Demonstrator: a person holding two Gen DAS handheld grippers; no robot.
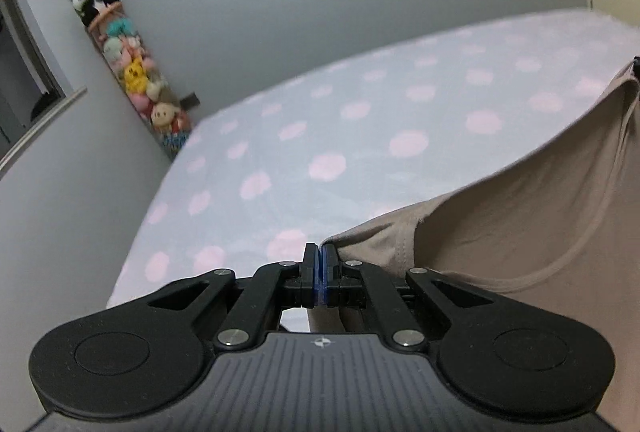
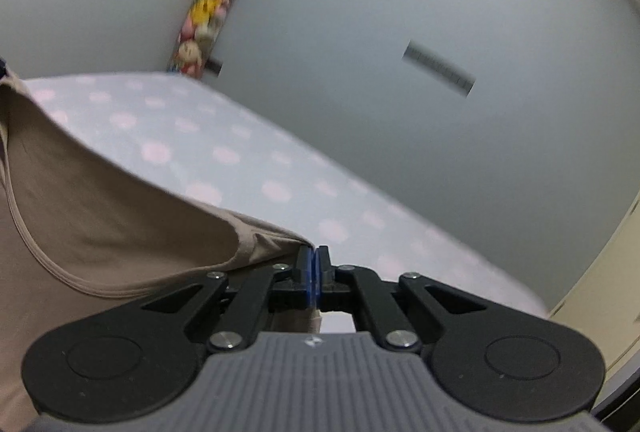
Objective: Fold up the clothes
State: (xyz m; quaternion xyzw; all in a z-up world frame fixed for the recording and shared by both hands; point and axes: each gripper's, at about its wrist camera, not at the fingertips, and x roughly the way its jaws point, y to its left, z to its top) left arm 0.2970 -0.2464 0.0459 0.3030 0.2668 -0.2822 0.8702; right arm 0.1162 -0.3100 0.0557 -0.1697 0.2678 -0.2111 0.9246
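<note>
Both grippers, left point(image 1: 321, 264) and right point(image 2: 313, 266), are clenched on opposite shoulder corners of a beige shirt point(image 1: 520, 216), which hangs slack between them above the dotted bed point(image 1: 320, 120). Each grip takes only a thin edge. A jerk or uneven lowering would likely slip a corner free or bunch the cloth.

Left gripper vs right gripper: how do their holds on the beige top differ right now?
The left gripper pinches the beige top at a corner with the cloth trailing to its right; the right gripper pinches the opposite corner, cloth trailing to its left. Behind the left gripper the dotted bedsheet fills most of the view; behind the right, mostly grey wall. Shared: both jaws shut on the top, neckline sagging between them above the sheet.
</note>
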